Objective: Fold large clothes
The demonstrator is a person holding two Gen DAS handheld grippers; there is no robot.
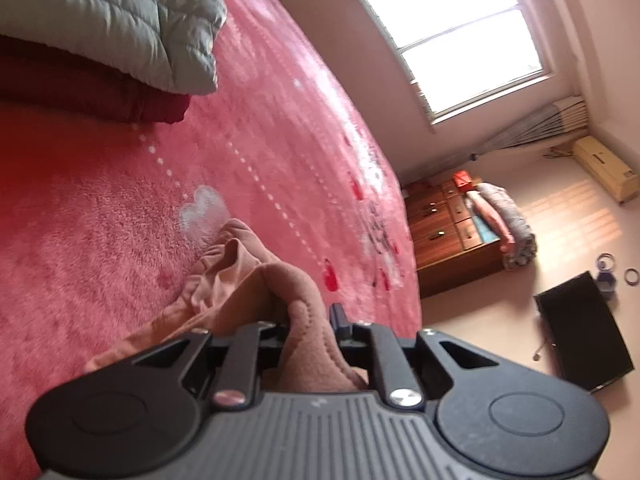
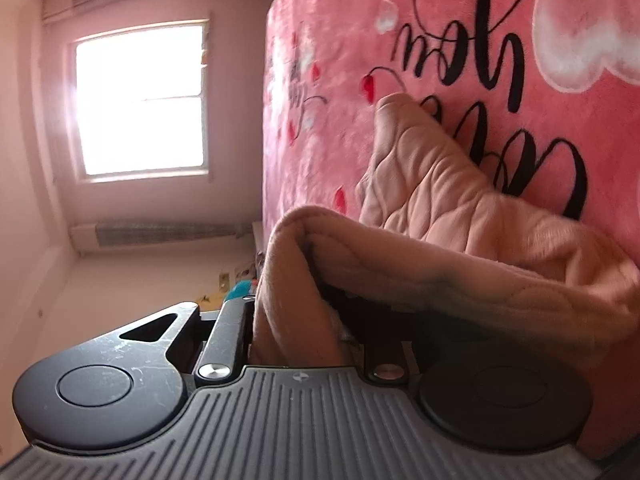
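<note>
A peach-pink quilted fleece garment [image 1: 240, 280] lies bunched on the pink plush bed cover [image 1: 100, 220]. My left gripper [image 1: 308, 320] is shut on a fold of it; the cloth fills the gap between the fingers and trails off to the left. In the right wrist view the same garment [image 2: 440, 208] drapes over my right gripper [image 2: 304, 316], which is shut on a thick fold; the cloth hides its right finger. The rest of the garment lies against the bed cover [image 2: 340, 60] with black lettering.
A grey-green puffer jacket [image 1: 120, 20] sits folded on a dark red garment [image 1: 80, 92] at the far left of the bed. Beyond the bed edge are a wooden dresser [image 1: 452, 232] with bedding, a black box [image 1: 580, 328] on the floor, and a window [image 1: 452, 32].
</note>
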